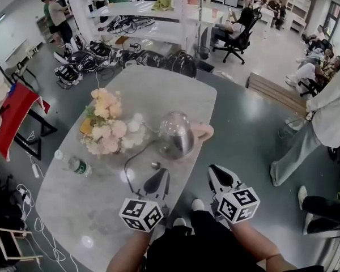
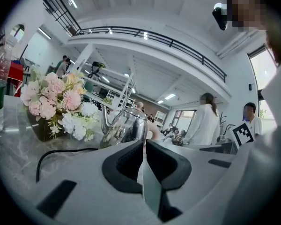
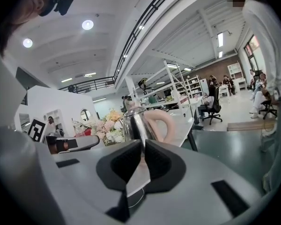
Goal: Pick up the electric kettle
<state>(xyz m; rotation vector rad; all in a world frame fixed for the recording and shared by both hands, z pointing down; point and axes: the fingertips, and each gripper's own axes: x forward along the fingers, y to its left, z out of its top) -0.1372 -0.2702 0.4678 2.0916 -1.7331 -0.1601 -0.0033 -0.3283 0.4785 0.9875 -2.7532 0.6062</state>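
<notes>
The left gripper [image 1: 157,183] and the right gripper [image 1: 221,177] both have their jaws pressed together with nothing between them. The electric kettle [image 1: 177,135] stands upright on the marble table [image 1: 96,214], straight ahead of both grippers and well clear of their tips. Its thin curved spout points away to the left gripper's side, and its pink loop handle [image 1: 203,131] is on the right gripper's side, near the table edge.

The body is polished steel, rigid, rounded and likely slippery, so jaws pinching it would probably slide off. It should have some weight, more if it is filled. The handle is the sensible place to take hold, high on the loop so the kettle hangs level. From the right gripper it sits just ahead and slightly right of the jaws, which must open first. A black cord [image 1: 133,157] trails across the table ahead of the left gripper and may tug on a lift.

The lid is on, so I cannot tell what the kettle contains. Left of it, a low dark pot holds a flower bouquet [image 1: 107,130]. Further left stands a plastic water bottle [image 1: 73,164], its fill level unclear.
</notes>
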